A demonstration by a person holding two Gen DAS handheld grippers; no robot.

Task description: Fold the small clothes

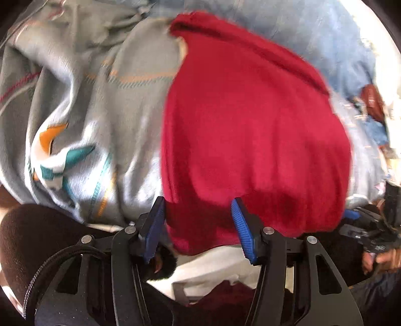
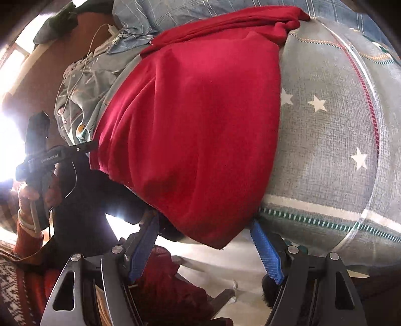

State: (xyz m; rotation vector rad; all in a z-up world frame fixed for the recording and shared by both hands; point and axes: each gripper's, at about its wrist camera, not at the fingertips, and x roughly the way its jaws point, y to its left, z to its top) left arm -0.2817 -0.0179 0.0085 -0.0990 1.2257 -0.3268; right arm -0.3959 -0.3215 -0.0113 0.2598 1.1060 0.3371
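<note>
A red knitted garment [image 1: 250, 120] lies spread on a grey patterned bed cover [image 1: 105, 100], its near hem hanging over the bed's edge. My left gripper [image 1: 198, 203] stands at that hem with a wide gap between its blue pads [image 1: 241, 225]. The left pad sits at the cloth's left edge and the right pad lies over the cloth. In the right wrist view the same garment [image 2: 195, 125] shows its near right corner drooping between the spread pads of my right gripper [image 2: 205, 223]. The left gripper [image 2: 62, 153], held by a hand, reaches the cloth's left edge.
The starred grey cover [image 2: 325, 130] runs to the right of the garment. A blue checked quilt [image 2: 175, 12] lies behind it, and a white cable [image 2: 82, 57] trails at the left. Pale floor [image 2: 240, 263] and dark red cloth [image 2: 160, 283] lie below the bed's edge.
</note>
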